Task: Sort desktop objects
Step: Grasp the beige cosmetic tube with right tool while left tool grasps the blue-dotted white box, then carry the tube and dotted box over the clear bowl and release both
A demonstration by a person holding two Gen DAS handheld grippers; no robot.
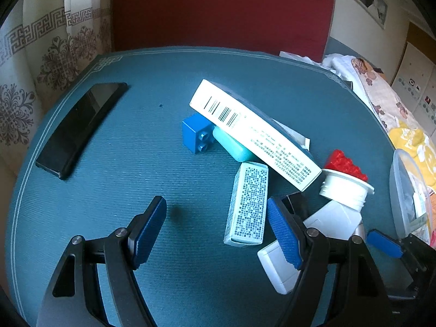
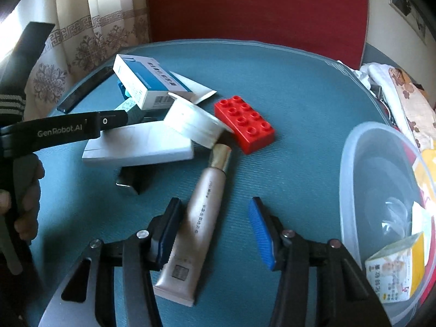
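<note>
On the teal mat (image 2: 299, 87), a beige cosmetic tube (image 2: 207, 212) lies between the fingers of my right gripper (image 2: 214, 204). Its left pad sits against the tube, its right pad stands apart, so it is open. Behind the tube are a red brick (image 2: 245, 124), a tilted white jar (image 2: 193, 125) and a flat white box (image 2: 136, 147). My left gripper (image 1: 215, 204) is open over bare mat, with a patterned small box (image 1: 249, 207) just inside its right finger. Further back lie a blue brick (image 1: 197, 133), a teal block (image 1: 234, 147) and a long barcoded box (image 1: 253, 136).
A black phone (image 1: 79, 128) lies at the mat's left edge. A clear plastic tub (image 2: 351, 163) at the right holds a small carton (image 2: 395, 269). A small dark metal object (image 2: 130, 182) sits under the flat box. A hand (image 2: 27, 204) grips the left tool. Cloth lies piled beyond the right edge.
</note>
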